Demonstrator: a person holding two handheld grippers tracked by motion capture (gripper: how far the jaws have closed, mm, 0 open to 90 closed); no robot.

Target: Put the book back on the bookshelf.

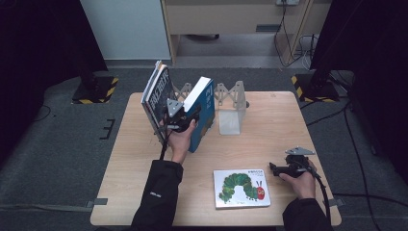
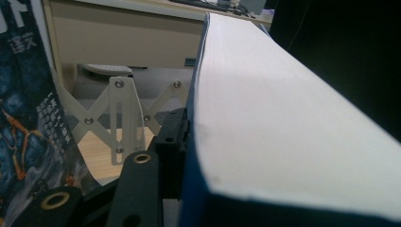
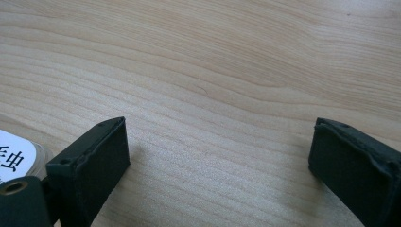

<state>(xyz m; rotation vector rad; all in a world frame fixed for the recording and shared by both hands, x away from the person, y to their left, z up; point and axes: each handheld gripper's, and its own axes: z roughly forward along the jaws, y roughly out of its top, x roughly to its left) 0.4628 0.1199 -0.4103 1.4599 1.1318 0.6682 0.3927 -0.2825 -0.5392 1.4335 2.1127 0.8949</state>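
Observation:
My left gripper (image 1: 185,118) is shut on a thick blue book (image 1: 204,113), held upright and tilted over the back of the table. In the left gripper view one black finger (image 2: 170,137) presses the blue cover beside the white page block (image 2: 283,118); the other jaw is hidden behind the book. Dark-covered books (image 1: 156,91) lean just left of it. A white folding book rack (image 1: 231,96) stands behind and to the right. My right gripper (image 1: 276,168) rests open on the wood (image 3: 220,156), nothing between its fingers, just right of a flat caterpillar picture book (image 1: 241,187).
The wooden table (image 1: 269,130) has bare room at right and front left. The rack's scissor struts (image 2: 123,113) show between the dark book cover (image 2: 23,118) and the blue book. A corner of the picture book (image 3: 14,153) lies by the right gripper's left jaw.

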